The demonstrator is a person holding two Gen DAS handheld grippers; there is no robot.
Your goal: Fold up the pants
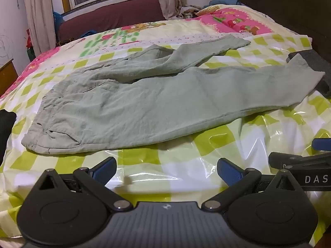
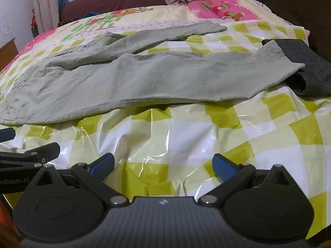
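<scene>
Pale green pants [image 1: 144, 103] lie spread on a green-and-white checked plastic sheet [image 1: 175, 165] over the bed, waistband at the left, the two legs reaching right and apart. They also show in the right wrist view [image 2: 134, 80]. My left gripper [image 1: 166, 170] is open and empty, a short way in front of the pants' near edge. My right gripper [image 2: 163, 166] is open and empty, further right, in front of the near leg. The near leg's cuff [image 2: 289, 62] rests on a dark grey cloth [image 2: 310, 70].
A pink patterned quilt [image 1: 231, 20] covers the far end of the bed. A dark headboard [image 1: 289, 10] stands at the right. A black item [image 1: 6, 124] lies at the left edge. A maroon sofa [image 1: 109, 16] and curtains stand behind.
</scene>
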